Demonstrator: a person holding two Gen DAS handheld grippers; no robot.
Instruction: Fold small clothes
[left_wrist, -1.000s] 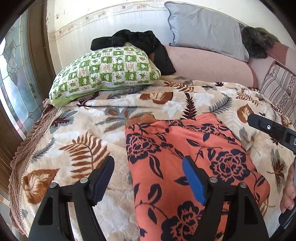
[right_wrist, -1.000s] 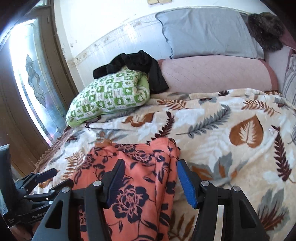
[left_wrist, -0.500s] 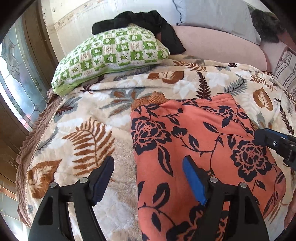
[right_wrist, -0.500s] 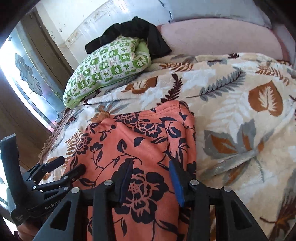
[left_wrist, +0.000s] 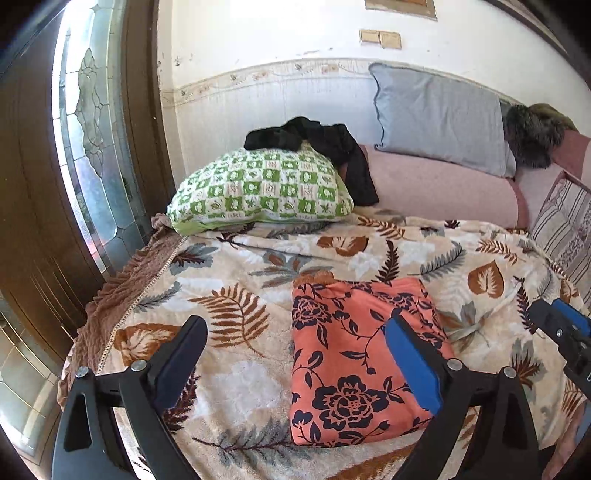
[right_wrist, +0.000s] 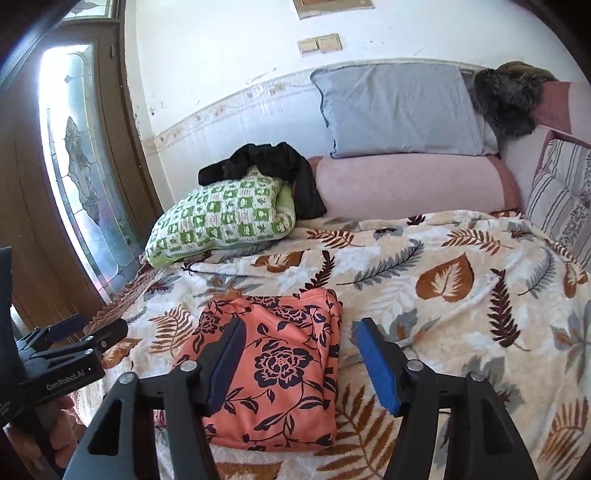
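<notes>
A: Where does your orange floral garment (left_wrist: 354, 358) sit?
B: Folded into a flat rectangle in the lower centre of the left wrist view, lying on the leaf-print blanket (left_wrist: 236, 280)

A: And your tongs?
B: Your left gripper (left_wrist: 295, 365) has just been opening and stands spread wide above the cloth, nothing between its pads. Your right gripper (right_wrist: 301, 363) has also just been opening; it is spread, clear of the garment, pinching nothing

A: Around that?
B: A green checked pillow (left_wrist: 266, 188) in the upper middle with black clothing (left_wrist: 317, 144) draped over it, a grey pillow (left_wrist: 439, 118) upper right, a stained-glass door (left_wrist: 88, 147) at left
</notes>
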